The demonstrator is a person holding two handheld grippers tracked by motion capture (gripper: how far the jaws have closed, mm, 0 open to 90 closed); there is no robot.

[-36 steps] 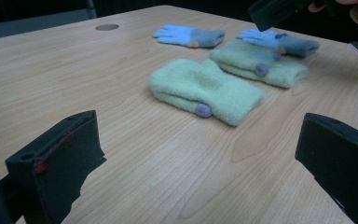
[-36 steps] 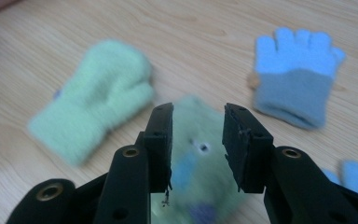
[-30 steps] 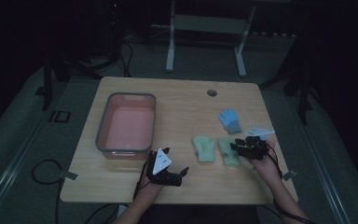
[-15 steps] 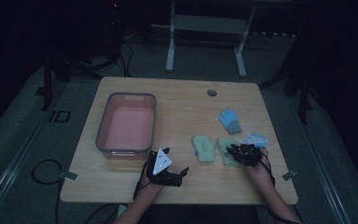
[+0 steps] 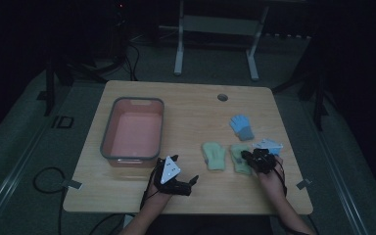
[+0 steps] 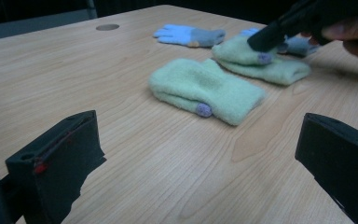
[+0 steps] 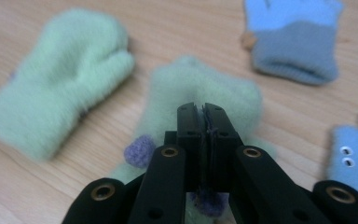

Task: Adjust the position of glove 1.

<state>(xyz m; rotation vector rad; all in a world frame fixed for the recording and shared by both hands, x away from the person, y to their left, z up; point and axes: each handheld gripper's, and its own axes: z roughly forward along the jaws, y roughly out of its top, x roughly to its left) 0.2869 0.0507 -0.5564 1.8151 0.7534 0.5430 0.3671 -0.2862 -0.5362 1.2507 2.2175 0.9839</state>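
The green mitten [image 7: 200, 93] nearer my right hand lies flat on the desk [image 5: 191, 112], beside its twin, the other green mitten [image 5: 214, 155], with a purple bobble at its cuff. A second ago my right gripper [image 5: 252, 157] hovered at this mitten's outer edge with its pale plate pointing away; since then it has come in over the mitten. In the right gripper view its fingers [image 7: 189, 126] are pressed together right above the fleece. I cannot tell whether any fabric is caught between them; the mitten looks slightly bunched under the tips, so I judge I am at the point of pinching it, not yet lifting.

My left gripper [image 5: 177, 182] has not moved: it rests near the front edge of the desk, fingers [image 6: 56, 163] spread wide and empty, aimed at the twin mitten.

Beyond the green pair lies a blue-and-grey glove [image 5: 240, 126], and its mate [image 7: 354, 154], with small stitched eyes, lies just beside my right hand. The pink bin [image 5: 108, 128] stands well apart on the left, nothing in it as far as I can see; likely the mittens are meant for it.

The desk is pale wood with a round cable hole [image 5: 222, 97] near the far edge. The room is dark, with a white table frame [image 5: 215, 29] behind and cables on the floor [image 5: 44, 176].
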